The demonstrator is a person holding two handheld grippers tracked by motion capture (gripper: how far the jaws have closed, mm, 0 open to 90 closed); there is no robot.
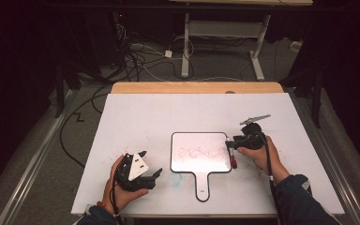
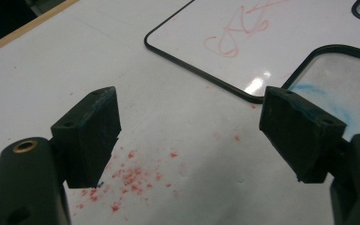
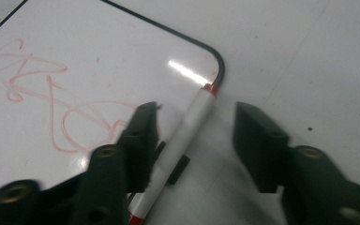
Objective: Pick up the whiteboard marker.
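Marker pen [image 3: 187,140], white-barrelled with red ends, lies between the two black jaws of the right gripper [image 3: 194,136] in the right gripper view; the barrel sits close against the left jaw in that view, and a clear gap separates it from the other jaw, so the pads do not yet clamp it. The jaws stand partly open, at a medium width. Ahead of the jaws the pen's far red end meets the rounded black-rimmed corner of the handheld whiteboard [image 3: 75,61], on which red scribbles run to the left of the jaws. The high view adds what this close view lacks: the whole whiteboard [image 1: 200,152] with its handle [image 1: 202,187] pointing toward the person, the right gripper [image 1: 231,145] at the board's right edge with the pen [image 1: 233,159] just beneath it, and the left gripper [image 1: 147,164] well apart to the board's left on the white table [image 1: 136,117]. The left gripper view shows detail that the high view cannot resolve: the left gripper [image 2: 190,133] has its jaws wide apart with nothing between them, red specks [image 2: 131,178] on the table directly below, blue residue on the pad faces, the board's edge ahead, and a blue smear [image 2: 318,101] toward the right jaw.
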